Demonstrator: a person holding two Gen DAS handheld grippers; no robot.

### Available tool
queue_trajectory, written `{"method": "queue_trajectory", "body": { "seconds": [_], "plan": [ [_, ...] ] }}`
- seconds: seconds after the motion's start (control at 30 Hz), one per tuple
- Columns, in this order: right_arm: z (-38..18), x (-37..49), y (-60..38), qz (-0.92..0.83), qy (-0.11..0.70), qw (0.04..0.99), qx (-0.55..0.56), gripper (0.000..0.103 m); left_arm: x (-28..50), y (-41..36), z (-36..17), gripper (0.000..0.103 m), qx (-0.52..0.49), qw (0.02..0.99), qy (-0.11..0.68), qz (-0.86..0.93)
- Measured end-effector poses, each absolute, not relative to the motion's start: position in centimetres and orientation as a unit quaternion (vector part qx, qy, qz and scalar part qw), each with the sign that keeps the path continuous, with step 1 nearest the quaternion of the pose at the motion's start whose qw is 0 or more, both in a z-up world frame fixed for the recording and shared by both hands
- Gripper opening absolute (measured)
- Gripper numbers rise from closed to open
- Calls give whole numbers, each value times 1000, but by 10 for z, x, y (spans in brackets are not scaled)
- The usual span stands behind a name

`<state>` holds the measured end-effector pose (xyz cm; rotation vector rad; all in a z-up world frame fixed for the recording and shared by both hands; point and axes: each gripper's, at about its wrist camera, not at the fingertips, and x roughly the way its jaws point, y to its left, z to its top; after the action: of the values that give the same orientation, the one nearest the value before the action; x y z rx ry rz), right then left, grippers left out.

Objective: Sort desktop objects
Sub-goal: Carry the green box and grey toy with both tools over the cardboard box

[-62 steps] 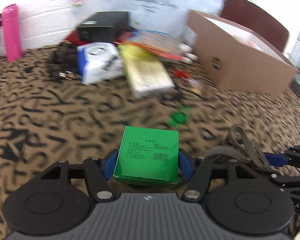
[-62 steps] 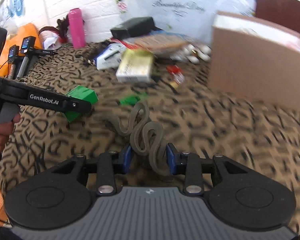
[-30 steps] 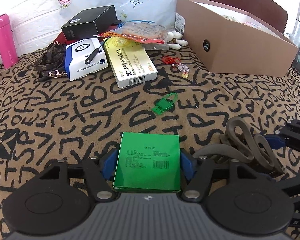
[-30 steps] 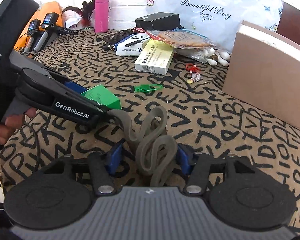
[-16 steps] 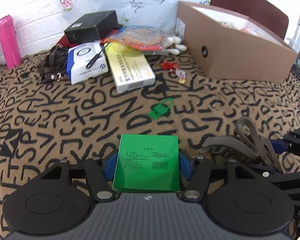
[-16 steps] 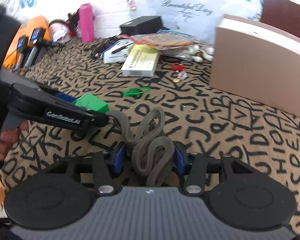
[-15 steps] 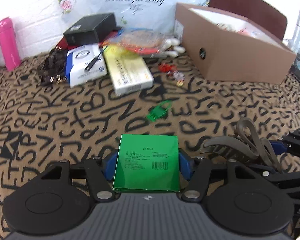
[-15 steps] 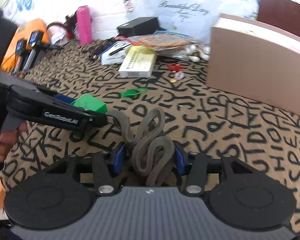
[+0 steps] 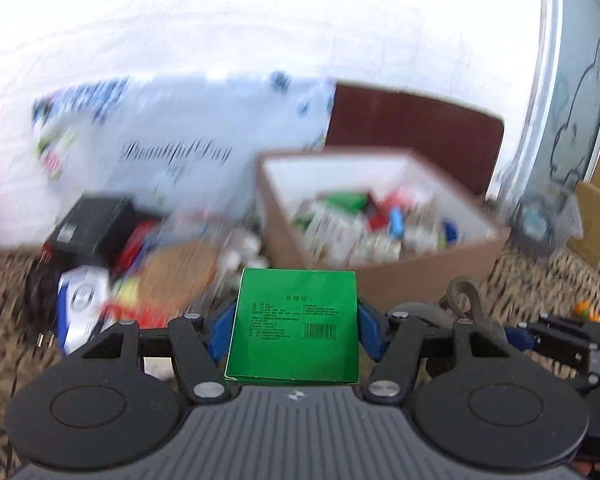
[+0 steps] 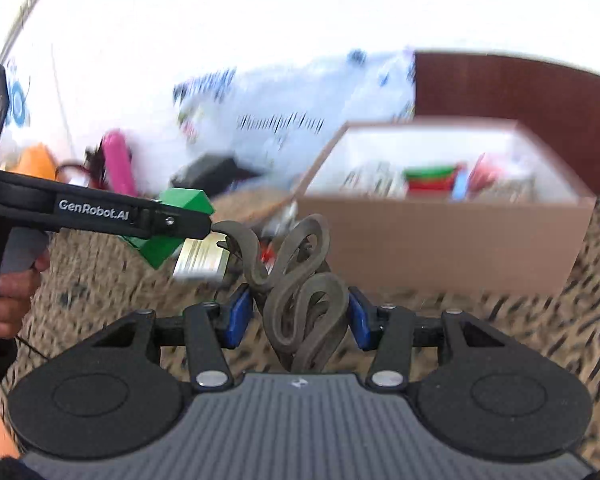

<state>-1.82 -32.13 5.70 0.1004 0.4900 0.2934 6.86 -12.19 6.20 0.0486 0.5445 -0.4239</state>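
Left tongs (image 9: 296, 330) pinching green carton (image 9: 294, 326) by side walls: light, stiff, crushable. Right tongs (image 10: 298, 318) squeezing coiled rubber band (image 10: 300, 280): floppy, springy, grip bunched middle.

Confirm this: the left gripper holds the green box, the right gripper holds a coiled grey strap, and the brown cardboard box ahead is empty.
Not quite. The left gripper does hold the green box and the right gripper the coiled grey strap, but the brown cardboard box already contains many items, as the left wrist view shows.
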Motion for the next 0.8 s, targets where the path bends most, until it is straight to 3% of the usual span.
{"method": "queue_trajectory", "body": {
  "seconds": [0.37,0.8],
  "plan": [
    [116,72,-386,44,172,982,70,49,162,-196,104,64,3,955,228,-188],
    [82,224,-426,-19,302,945,123,49,294,-227,57,63,-81,929,329,-151]
  ]
}}
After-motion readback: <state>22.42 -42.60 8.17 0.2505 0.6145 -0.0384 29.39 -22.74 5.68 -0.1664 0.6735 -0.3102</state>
